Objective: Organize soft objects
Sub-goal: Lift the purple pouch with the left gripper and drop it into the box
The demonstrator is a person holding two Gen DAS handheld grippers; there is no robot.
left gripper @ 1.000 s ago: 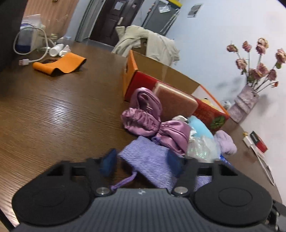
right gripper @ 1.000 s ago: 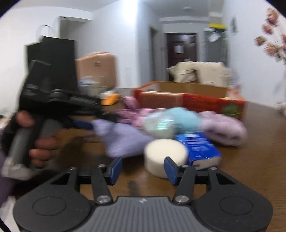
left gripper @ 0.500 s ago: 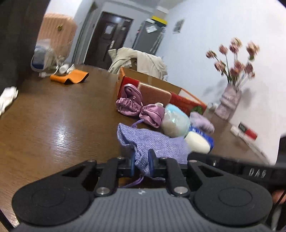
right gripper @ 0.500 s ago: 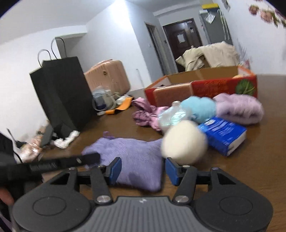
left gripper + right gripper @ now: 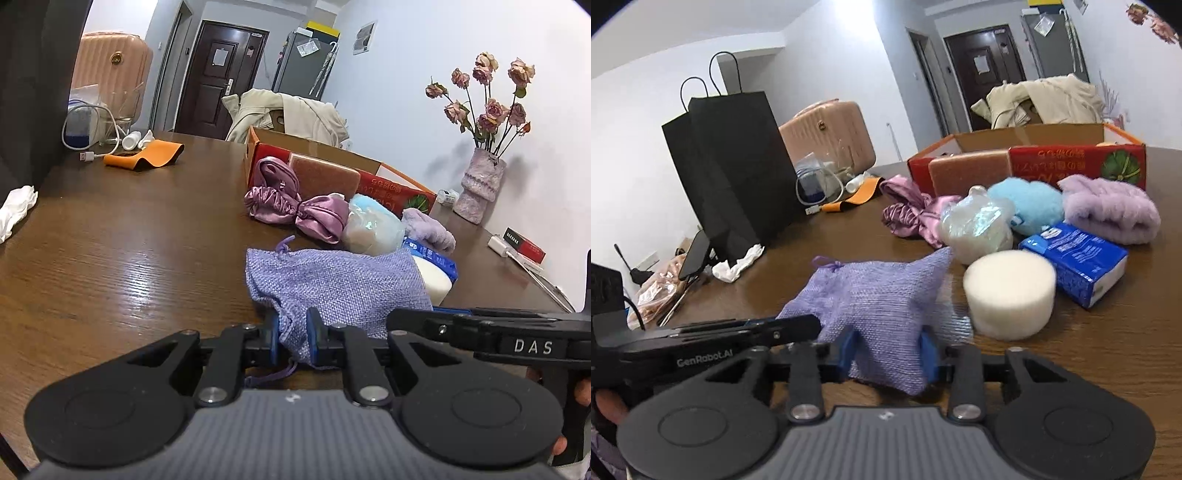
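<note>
Two grippers: both clamp the woven lilac drawstring pouch [image 5: 332, 280].
Left gripper [image 5: 291, 341]: pinching its near edge.
Right gripper [image 5: 888, 350]: just closed, pads buried in cloth.
White round sponge [image 5: 434, 282]: half hidden behind pouch.

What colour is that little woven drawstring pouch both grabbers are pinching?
Pale lilac purple, with a matching cord; the drawstring pouch shows best in the left wrist view.

The left gripper [image 5: 291, 341] is showing a black body: two round discs flanking a grey ribbed centre, silver screws at the arm pivots and blue pads on its jaws. The right gripper [image 5: 889, 350] is looking the same, blue pads and silver screws included. White lettering is reading "DAS" along the right one's side and "GenRobot.AI" along the left one's. Fingertips [image 5: 581, 391] are peeking past a black handle.
</note>
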